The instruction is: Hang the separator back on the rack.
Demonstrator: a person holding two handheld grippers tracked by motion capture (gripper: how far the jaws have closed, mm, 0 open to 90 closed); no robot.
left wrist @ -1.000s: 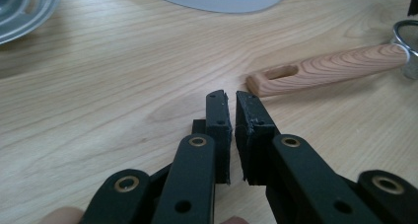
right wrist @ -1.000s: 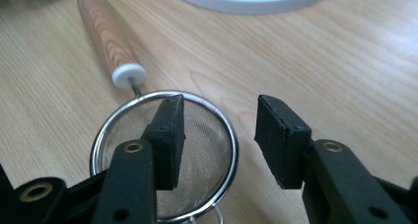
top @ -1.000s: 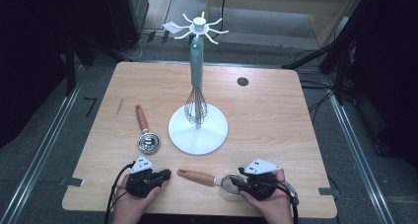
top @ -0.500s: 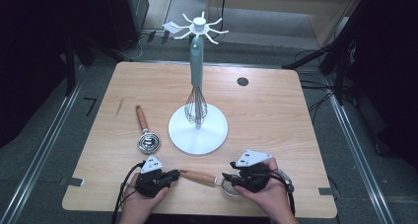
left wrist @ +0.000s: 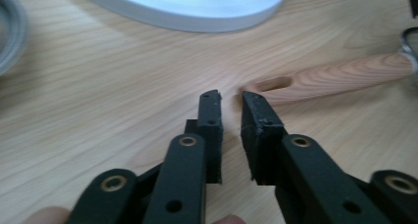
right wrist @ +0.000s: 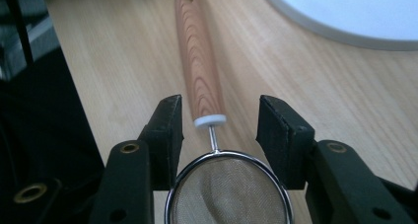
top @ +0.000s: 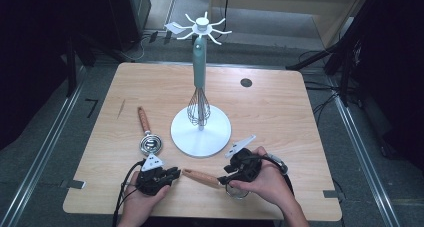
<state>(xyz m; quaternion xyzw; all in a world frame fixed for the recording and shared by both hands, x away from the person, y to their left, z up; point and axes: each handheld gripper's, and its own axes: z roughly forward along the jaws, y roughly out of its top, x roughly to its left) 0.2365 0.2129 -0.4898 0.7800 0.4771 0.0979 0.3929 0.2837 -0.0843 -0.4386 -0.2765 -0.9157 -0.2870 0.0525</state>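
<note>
Moved: since a second ago we see the left tongs [top: 172,176] slide in toward the strainer's handle tip, and the right tongs [top: 226,178] shift along the near edge to sit over the strainer's neck.
Surface [top: 280,112]: we see a pale wooden top carrying everything.
Stand [top: 200,132]: white round base, teal pole, a whisk [top: 198,109] hanging at its foot.
Strainer [top: 202,177]: lying flat near the front edge, between our two hands; wooden handle pointing left.
Second utensil [top: 147,134]: untouched, left of the stand.
Left tongs: jaws have just been opening, slightly apart, nothing between them, handle tip just ahead.
Right tongs: apart, straddling the neck, not pressing.
Meaning: we judge a pickup is close.
</note>
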